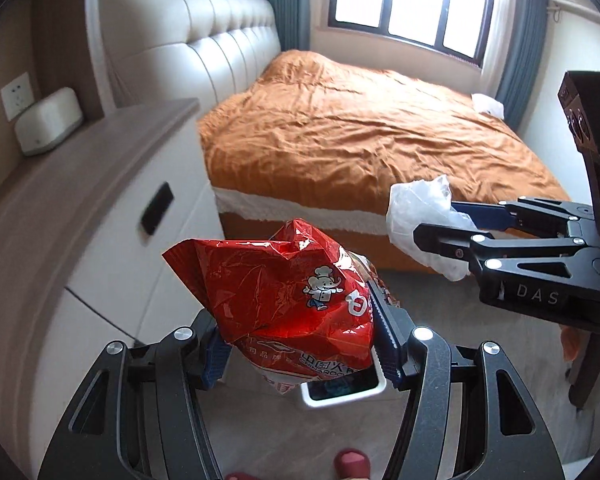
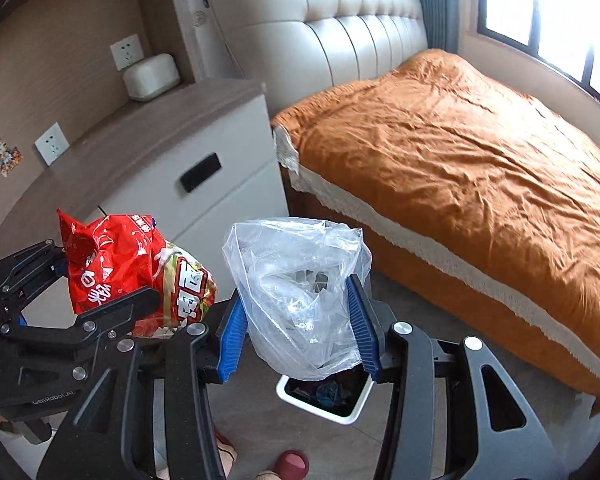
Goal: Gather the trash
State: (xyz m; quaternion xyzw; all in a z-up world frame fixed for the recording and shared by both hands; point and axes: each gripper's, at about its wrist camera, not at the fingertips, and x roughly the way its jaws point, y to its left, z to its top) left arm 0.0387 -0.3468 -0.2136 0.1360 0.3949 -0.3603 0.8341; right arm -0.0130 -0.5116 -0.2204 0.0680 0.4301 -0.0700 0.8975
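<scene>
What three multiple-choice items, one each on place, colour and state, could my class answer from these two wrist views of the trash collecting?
1. Where is the white bin?
A. On the bed
B. On the floor below the grippers
C. On the nightstand

2. What colour is the snack bag in the left gripper?
A. Red
B. Green
C. Black

3. What is the right gripper doing?
A. Hanging empty
B. Gripping a clear plastic bag
C. Gripping a pillow

Answers: 1 B, the bin stands on grey floor under both bags. 2 A, the foil is bright red. 3 B, blue pads press the bag from both sides.
</scene>
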